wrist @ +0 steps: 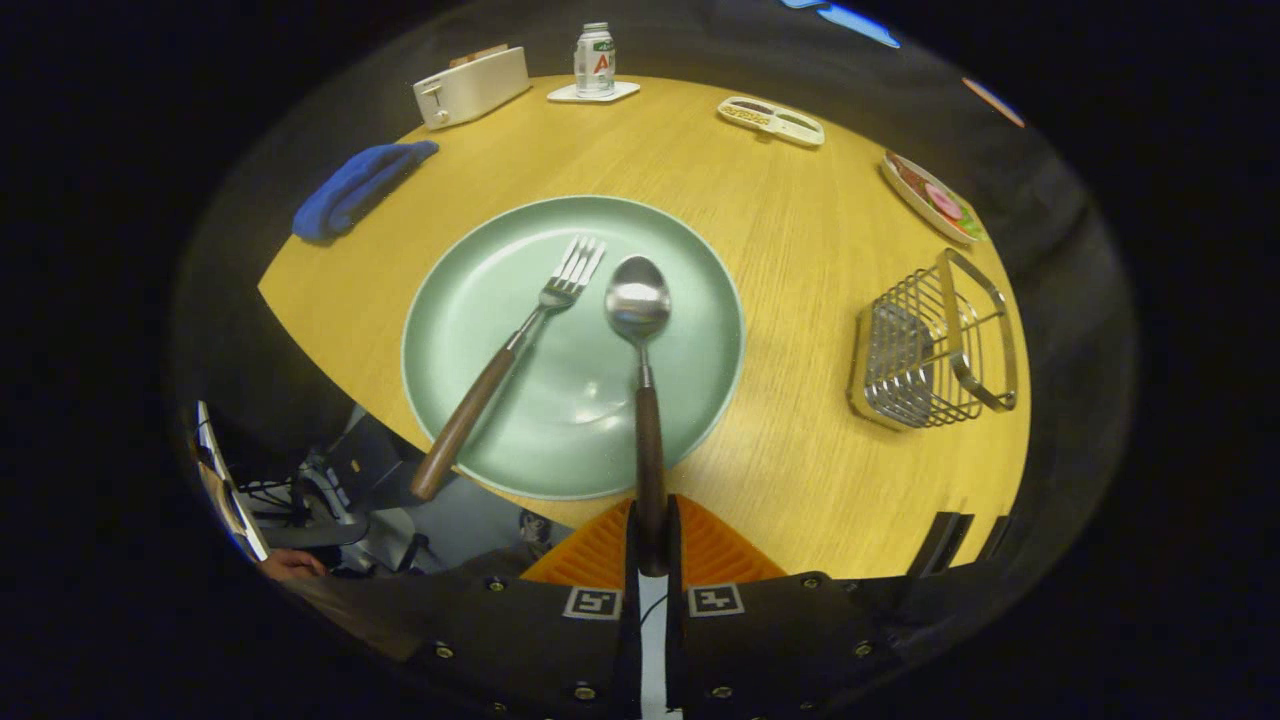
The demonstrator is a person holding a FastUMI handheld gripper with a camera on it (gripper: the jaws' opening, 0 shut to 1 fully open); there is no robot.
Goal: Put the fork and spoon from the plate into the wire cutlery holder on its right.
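Observation:
A pale green plate (690, 300) lies on the round wooden table just ahead of my fingers. On it rests a fork (515, 345) with a brown wooden handle, its tines pointing away and its handle end sticking out over the plate's near left rim. My gripper (652, 540) is shut on the handle of the spoon (640, 330), both fingers pressing its dark wooden end. The spoon's bowl points away over the middle of the plate; whether it touches the plate I cannot tell. The wire cutlery holder (935, 345) stands on the table to the plate's right.
Beyond the plate are a blue cloth (358, 186), a white toaster (470, 86), a bottle (594, 58) on a white coaster, a small white tray (771, 120) and a dish of food (935, 200). The table's edge curves close by on the left, with a hand (290, 565) below it.

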